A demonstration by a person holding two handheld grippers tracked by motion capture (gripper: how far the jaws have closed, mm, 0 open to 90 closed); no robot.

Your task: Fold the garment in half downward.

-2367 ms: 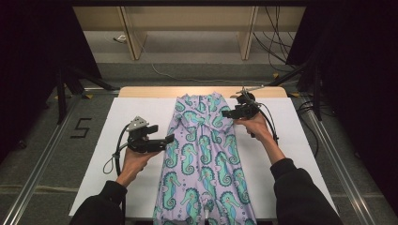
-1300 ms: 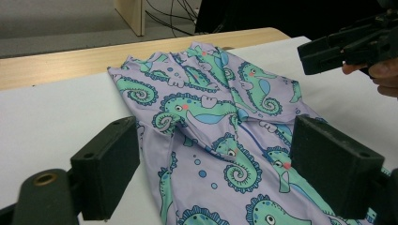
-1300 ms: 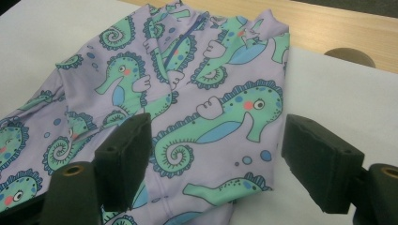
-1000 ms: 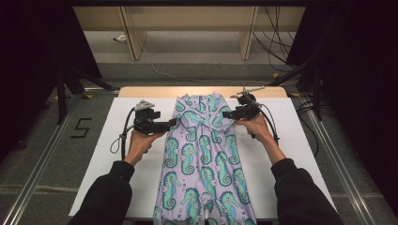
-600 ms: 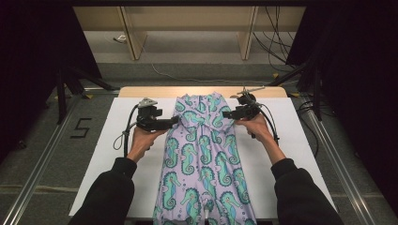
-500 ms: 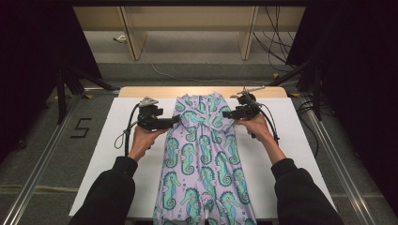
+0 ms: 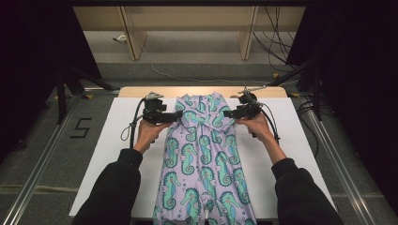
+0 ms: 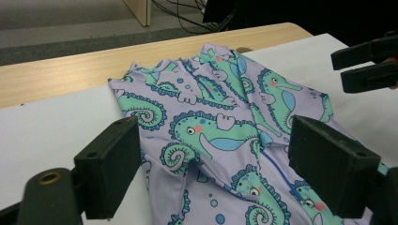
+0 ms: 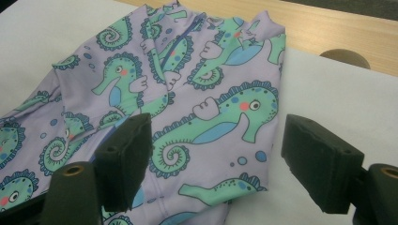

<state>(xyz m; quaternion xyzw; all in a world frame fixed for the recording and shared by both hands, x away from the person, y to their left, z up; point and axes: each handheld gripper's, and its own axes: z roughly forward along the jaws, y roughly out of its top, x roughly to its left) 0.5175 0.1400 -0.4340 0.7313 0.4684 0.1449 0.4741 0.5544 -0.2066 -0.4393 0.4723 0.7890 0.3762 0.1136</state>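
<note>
Lilac seahorse-print garment [image 7: 202,154] lies flat lengthwise, both tools, left [image 7: 177,115] and right [image 7: 226,113], released beside it.

Bare white table cover [image 7: 291,154] either side of seahorse garment [image 7: 202,159], wooden edge [image 7: 141,92] beyond

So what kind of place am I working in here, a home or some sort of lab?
Most likely a lab or recording rig, not a home: a white-topped table ringed by black curtains, metal floor rails, loose cables, and a floor number marking. A seahorse-print garment lies on the table.
</note>
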